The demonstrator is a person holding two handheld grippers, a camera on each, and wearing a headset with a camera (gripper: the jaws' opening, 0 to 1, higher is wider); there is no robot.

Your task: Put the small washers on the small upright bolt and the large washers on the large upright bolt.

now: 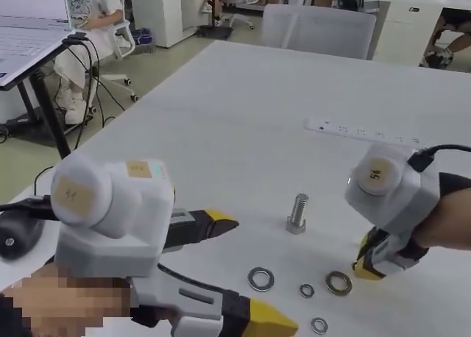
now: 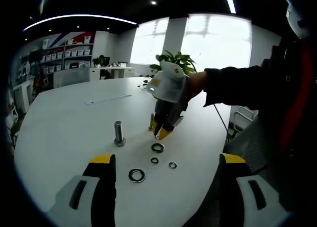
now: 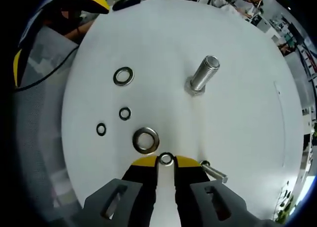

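White table point(image 1: 243, 116); R gripper point(image 3: 166, 161) fingers pinch sm washer point(image 3: 166, 158) by sm bolt point(image 3: 214, 172), L gripper point(image 2: 167, 158) fingers spread.

- R gripper point(image 1: 366, 267), head view: R cap sticker point(image 1: 375, 174), tan and round, sits on its white end cap. It carries two dark digits turned sideways, look like "94", not certain.
- L gripper point(image 1: 257, 273), head view: L cap sticker point(image 1: 73, 196), tan and round, has faint marks, can't read. The square sticker point(image 1: 138, 169) on top of its body is too faint to read.
- Dark rounded object point(image 1: 16, 235) just left of L gripper: small white logo, looks like "hp".
- Laptop point(image 1: 29, 28), far ahead-left of L gripper: screen too washed out to read.
- Left gripper view: dark mark on R gripper's white cap point(image 2: 168, 83), too small to read.
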